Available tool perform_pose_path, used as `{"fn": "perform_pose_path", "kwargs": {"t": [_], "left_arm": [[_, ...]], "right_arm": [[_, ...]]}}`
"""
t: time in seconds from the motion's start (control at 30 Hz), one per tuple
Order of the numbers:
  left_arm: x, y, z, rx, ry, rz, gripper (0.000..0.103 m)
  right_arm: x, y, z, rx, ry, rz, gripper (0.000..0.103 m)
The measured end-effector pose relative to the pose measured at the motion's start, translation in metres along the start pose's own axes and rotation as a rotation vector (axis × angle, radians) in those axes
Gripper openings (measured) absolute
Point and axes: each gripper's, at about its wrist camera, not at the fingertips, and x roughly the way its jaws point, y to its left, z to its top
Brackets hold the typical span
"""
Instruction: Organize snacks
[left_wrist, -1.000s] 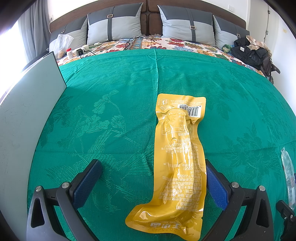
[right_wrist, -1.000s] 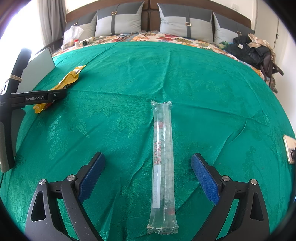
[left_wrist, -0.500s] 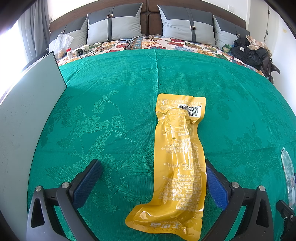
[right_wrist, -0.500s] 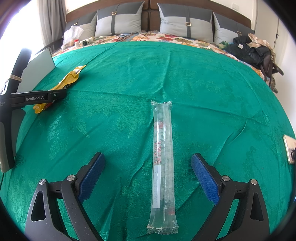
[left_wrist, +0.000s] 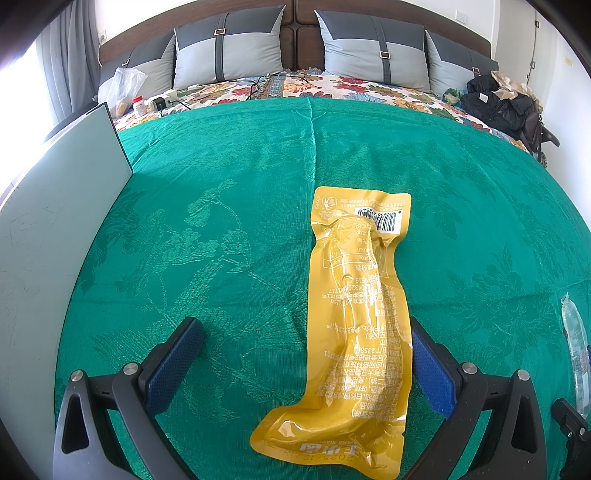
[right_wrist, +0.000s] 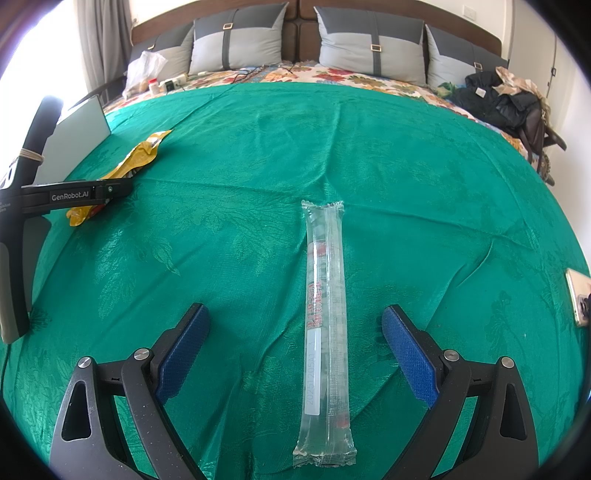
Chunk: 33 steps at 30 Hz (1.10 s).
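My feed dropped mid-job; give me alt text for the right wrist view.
The open right gripper straddles a long clear snack packet lying flat on the green bedspread. Far left, the left gripper sits over a yellow snack packet.

At the right edge of my left wrist view, the clear packet (left_wrist: 574, 339) is cut off. In my right view, my left gripper's (right_wrist: 110, 190) bar hides part of the yellow pouch (right_wrist: 140, 158), and a phone-like object (right_wrist: 578, 297) is cropped at right.

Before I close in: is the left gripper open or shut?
Open. The left gripper has its blue pads spread wide, the yellow snack packet lying flat between them, ungripped.
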Motion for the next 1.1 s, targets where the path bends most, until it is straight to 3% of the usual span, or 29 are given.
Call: {"fn": "perform_pose_path", "kwargs": {"t": [0.97,1.1], "left_arm": [[0.000,0.000,0.000,0.000,0.000,0.000,0.103],[0.000,0.001,0.000,0.000,0.000,0.000,0.103]], "right_arm": [[0.000,0.000,0.000,0.000,0.000,0.001,0.097],[0.009,-0.008,0.013,-0.080,-0.003,0.037,0.096]]}}
